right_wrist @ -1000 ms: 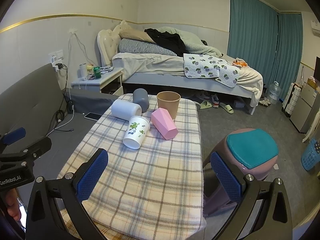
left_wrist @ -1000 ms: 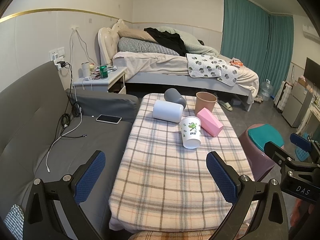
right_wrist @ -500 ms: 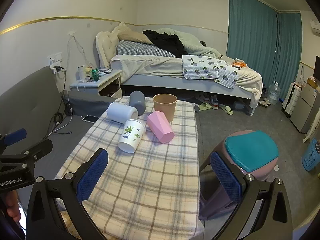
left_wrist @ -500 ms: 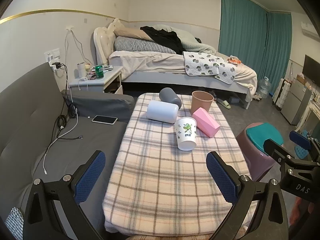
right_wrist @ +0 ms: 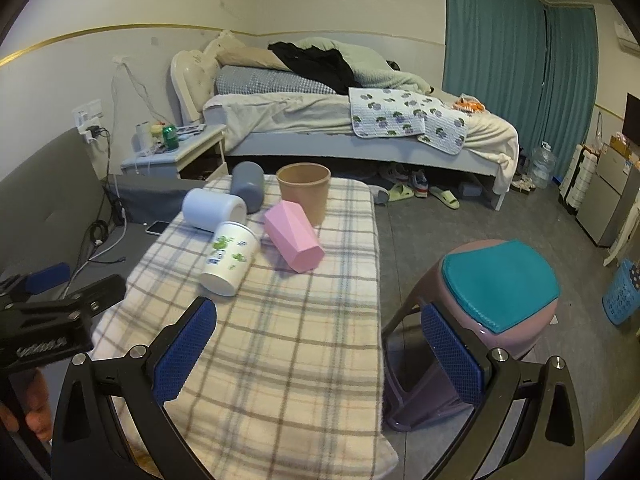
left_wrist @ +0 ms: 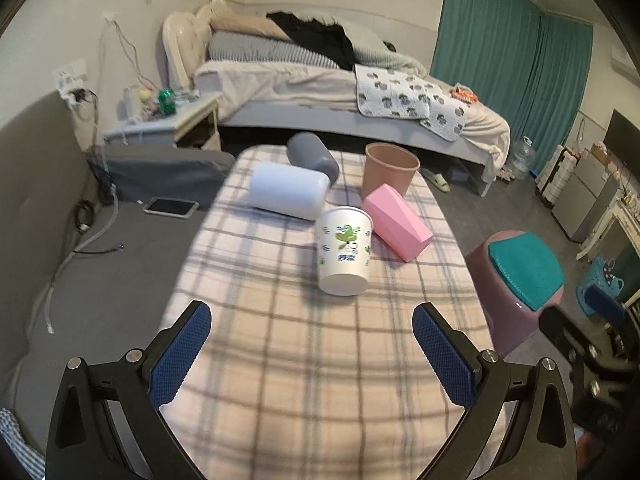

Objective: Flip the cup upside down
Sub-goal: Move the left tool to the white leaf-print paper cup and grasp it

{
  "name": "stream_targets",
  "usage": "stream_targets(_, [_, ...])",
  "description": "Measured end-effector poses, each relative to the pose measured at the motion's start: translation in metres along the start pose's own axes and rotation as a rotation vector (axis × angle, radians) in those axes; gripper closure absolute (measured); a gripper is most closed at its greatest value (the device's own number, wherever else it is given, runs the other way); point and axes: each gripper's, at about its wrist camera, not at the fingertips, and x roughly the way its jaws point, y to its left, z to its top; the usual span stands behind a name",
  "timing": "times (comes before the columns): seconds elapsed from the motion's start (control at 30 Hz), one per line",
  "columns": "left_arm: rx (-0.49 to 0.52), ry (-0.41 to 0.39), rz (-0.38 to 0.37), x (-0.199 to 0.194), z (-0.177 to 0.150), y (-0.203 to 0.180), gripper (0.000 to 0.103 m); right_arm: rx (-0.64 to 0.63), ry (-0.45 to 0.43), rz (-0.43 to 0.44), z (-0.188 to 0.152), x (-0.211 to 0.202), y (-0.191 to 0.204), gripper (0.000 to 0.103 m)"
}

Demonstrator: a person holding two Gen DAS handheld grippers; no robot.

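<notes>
Five cups sit toward the far end of my tabletop, which is covered in a plaid cloth. The nearest is the white paper cup with green print; it tilts over, its closed bottom turned toward me and its mouth facing away. Just to its right lies the pink faceted cup on its side, and the two seem to touch near their far ends. Behind the pink one stands the brown cup, upright with its mouth up. To the left lies the pale white cylinder cup on its side, and the grey cup lies behind it near the far edge.

My left tool hangs over the near part of the tabletop with its blue pads spread wide and nothing between them; the printed cup is ahead of it, well apart. My right tool is likewise spread wide and holds nothing. Its left pad is over the cloth and its right pad shows out past the tabletop's right edge, in front of the purple stool with its teal cushion. From the right wrist view the printed cup lies ahead and to the left.

Beyond the tabletop stands the bed, a grey sofa runs along the left with a phone lying on it, and teal curtains hang at the right.
</notes>
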Motion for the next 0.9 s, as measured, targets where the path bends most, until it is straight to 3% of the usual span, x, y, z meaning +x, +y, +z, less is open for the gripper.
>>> stream_targets(0.2, [0.008,0.062,-0.002,0.07,0.014,-0.015,0.001,0.034,0.061,-0.022,-0.004,0.036,-0.022,0.0])
stream_targets(0.37, [0.021,0.145,0.055,0.126,0.014,-0.02,0.002,0.049,0.119,-0.043,-0.01,0.063,-0.036,0.0])
stream_targets(0.43, [0.018,0.156,0.045,0.137,0.013,-0.02,0.006,0.055,0.136,-0.051,-0.013,0.071,-0.041,0.0])
stream_targets(0.5, [0.018,0.181,0.029,0.146,0.013,-0.02,0.028,0.063,0.155,-0.057,-0.016,0.079,-0.046,0.0])
stream_targets(0.6, [0.017,0.21,0.005,0.155,0.014,-0.02,0.047,0.076,0.179,-0.066,-0.02,0.088,-0.051,0.0])
stream_targets(0.9, [0.048,0.238,-0.027,0.124,-0.011,-0.021,0.047,0.086,0.195,-0.062,-0.026,0.088,-0.049,0.0])
